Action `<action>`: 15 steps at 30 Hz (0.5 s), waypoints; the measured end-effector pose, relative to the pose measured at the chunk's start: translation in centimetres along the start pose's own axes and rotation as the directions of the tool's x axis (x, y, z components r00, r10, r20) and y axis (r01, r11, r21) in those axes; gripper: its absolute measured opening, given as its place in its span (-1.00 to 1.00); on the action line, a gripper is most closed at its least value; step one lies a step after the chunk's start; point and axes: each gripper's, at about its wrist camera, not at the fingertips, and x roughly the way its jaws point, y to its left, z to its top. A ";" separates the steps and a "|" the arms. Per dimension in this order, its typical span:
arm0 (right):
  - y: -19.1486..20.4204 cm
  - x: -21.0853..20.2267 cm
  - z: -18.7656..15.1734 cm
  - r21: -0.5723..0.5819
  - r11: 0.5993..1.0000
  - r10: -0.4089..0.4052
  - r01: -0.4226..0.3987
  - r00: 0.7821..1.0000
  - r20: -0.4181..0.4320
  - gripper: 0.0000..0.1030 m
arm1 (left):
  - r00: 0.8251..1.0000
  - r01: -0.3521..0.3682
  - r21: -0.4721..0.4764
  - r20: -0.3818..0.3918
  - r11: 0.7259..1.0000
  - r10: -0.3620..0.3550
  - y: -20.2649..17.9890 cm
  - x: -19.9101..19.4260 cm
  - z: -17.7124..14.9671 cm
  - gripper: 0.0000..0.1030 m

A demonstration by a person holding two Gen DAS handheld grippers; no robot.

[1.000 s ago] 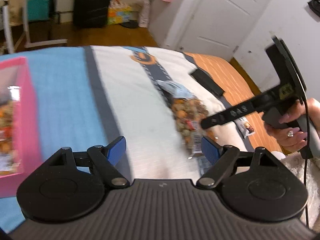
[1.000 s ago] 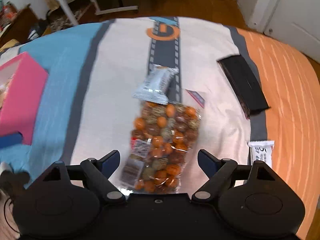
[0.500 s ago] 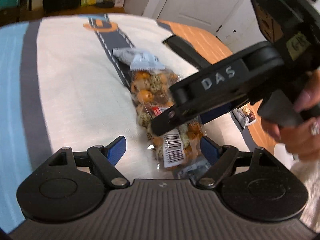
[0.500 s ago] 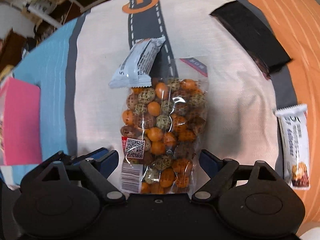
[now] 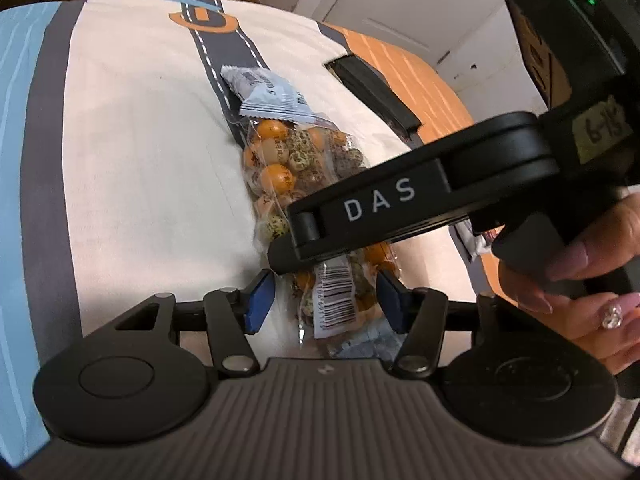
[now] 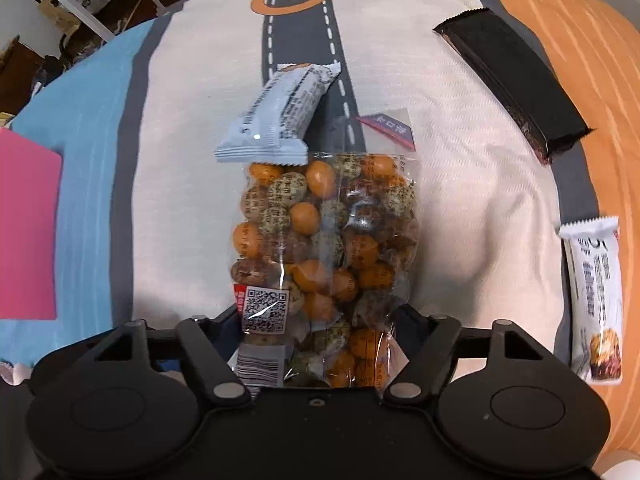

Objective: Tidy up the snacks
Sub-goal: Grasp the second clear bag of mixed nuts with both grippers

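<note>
The nut bag (image 6: 324, 248) lies lengthwise at frame centre on the bedspread (image 6: 460, 152), its near end between the fingers of both grippers. Your right gripper (image 6: 316, 336) straddles that end, and its jaws look pressed against the bag's sides, though the pads are mostly hidden, so I cannot tell whether it is truly clamped. Your left gripper (image 5: 324, 300) is open, blue pads (image 5: 260, 300) on either side of the barcode end without touching.

Take the bag with one gripper only; two crowd the same end. Squeeze across the packed nuts, not the loose film, which would probably slip. Lift straight up so the blue bar (image 6: 276, 116), whose near end overlaps the bag's top, slides off gently. The pink box (image 6: 28, 224) sits at the left edge.
</note>
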 end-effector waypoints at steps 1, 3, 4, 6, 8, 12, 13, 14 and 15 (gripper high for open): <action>0.2 -0.2 -0.4 0.010 1.000 0.006 -0.006 1.000 -0.002 0.47 | 1.000 -0.006 0.011 -0.012 1.000 0.006 -0.3 -0.3 -0.1 0.05; 0.4 -0.6 -0.9 0.030 0.999 0.018 -0.017 1.000 -0.014 0.46 | 0.999 -0.003 0.017 -0.034 1.000 0.003 -0.6 -0.9 -0.3 0.05; 0.1 -0.8 -0.9 0.040 0.999 0.028 -0.027 0.999 -0.023 0.46 | 0.999 0.003 0.016 -0.049 1.000 -0.003 -0.7 -1.3 -0.3 0.05; 0.0 -1.2 -1.2 0.070 0.996 0.060 -0.057 0.997 -0.040 0.46 | 0.998 0.007 0.024 -0.064 1.000 -0.005 -0.9 -2.4 -0.5 0.05; 0.1 -1.5 -1.2 0.075 0.995 0.073 -0.070 0.996 -0.049 0.46 | 0.997 0.014 0.030 -0.075 0.999 -0.011 -1.0 -3.6 -0.5 0.05; 1.9 -3.3 -2.3 0.043 0.993 0.110 -0.108 0.993 -0.036 0.47 | 0.996 0.011 0.038 -0.086 0.999 -0.007 -1.2 -6.2 -0.6 0.05; 2.3 -3.6 -2.8 0.042 0.992 0.118 -0.117 0.993 -0.024 0.47 | 0.996 0.001 0.040 -0.091 0.999 0.003 -1.3 -6.8 -0.7 0.05; 2.3 -3.6 -2.8 0.042 0.992 0.118 -0.117 0.993 -0.024 0.46 | 0.995 -0.014 0.041 -0.099 0.999 0.018 -1.4 -7.4 -0.9 0.05; 3.0 -4.0 -4.0 0.025 0.990 0.140 -0.139 0.990 -0.011 0.46 | 0.993 -0.027 0.044 -0.113 0.999 0.032 -1.6 -7.9 -1.0 0.05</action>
